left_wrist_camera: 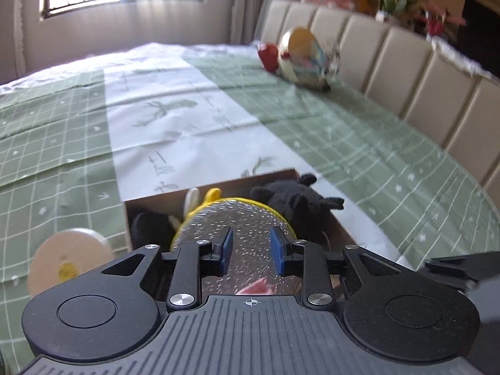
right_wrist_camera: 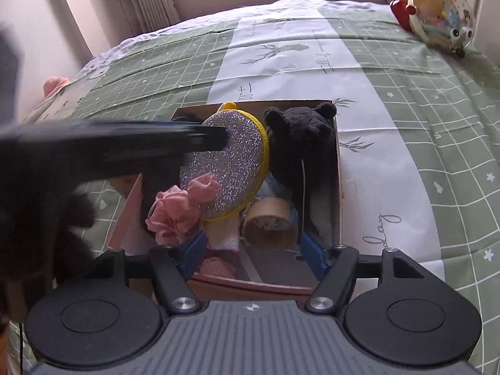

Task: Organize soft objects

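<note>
A cardboard box (right_wrist_camera: 339, 168) sits on a green checked bed. At 9 o'clock, the blurred left claw (left_wrist_camera: 251, 248) hovers over the box, seemingly empty, jaws slightly apart. At centre lies a glittery yellow-rimmed round pad (right_wrist_camera: 231, 162): light, squashy, best pinched at its rim. At 6 o'clock the right claw (right_wrist_camera: 254, 250) gapes open, empty.

You see the box (right_wrist_camera: 339, 168) mid-frame on the bed (right_wrist_camera: 422, 131). In it, the round pad (right_wrist_camera: 231, 168) lies left of the bear (right_wrist_camera: 300, 143). A toy (right_wrist_camera: 437, 22) sits upper right.
</note>
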Available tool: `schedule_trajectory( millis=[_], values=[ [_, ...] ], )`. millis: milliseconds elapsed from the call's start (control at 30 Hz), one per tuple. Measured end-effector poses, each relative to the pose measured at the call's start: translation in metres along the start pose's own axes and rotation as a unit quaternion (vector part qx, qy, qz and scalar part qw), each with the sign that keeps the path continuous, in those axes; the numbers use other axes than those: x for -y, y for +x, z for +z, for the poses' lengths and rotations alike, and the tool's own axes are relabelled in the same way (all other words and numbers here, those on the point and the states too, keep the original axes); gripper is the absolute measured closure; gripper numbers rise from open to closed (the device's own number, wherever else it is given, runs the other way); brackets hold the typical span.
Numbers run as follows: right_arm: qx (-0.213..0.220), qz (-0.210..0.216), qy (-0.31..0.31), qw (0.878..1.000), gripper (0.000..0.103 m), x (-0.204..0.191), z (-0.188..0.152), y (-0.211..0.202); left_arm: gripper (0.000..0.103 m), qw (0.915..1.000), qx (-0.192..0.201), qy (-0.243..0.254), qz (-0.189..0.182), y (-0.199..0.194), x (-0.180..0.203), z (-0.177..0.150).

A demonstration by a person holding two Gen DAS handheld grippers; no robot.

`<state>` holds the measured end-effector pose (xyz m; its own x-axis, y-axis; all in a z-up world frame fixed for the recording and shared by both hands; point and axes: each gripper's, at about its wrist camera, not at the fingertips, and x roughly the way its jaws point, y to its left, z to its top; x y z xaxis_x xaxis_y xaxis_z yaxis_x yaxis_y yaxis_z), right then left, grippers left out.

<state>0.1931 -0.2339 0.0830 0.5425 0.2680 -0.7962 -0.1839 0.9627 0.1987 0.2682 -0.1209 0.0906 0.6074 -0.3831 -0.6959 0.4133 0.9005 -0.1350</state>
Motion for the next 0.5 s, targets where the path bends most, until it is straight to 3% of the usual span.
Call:
schedule_trajectory(
  millis=[167, 400, 500],
  values=[
    [0.029, -0.013, -0.003, 0.999, 0.036, -0.002, -0.016, 0.000, 0.071, 0.9944, -0.062, 0.043, 0.074, 0.035, 0.013, -0.006],
    [0.052, -0.014, 0.002, 0.999, 0.030, 0.001, -0.022, 0.003, 0.071, 0.9946, -0.064, 0.039, 0.072, 0.023, 0.007, -0.013],
    [0.065, -0.028, 0.007, 0.997, 0.028, -0.003, -0.024, 0.001, 0.072, 0.9980, -0.030, 0.005, 0.055, -0.002, -0.002, -0.017]
  ],
)
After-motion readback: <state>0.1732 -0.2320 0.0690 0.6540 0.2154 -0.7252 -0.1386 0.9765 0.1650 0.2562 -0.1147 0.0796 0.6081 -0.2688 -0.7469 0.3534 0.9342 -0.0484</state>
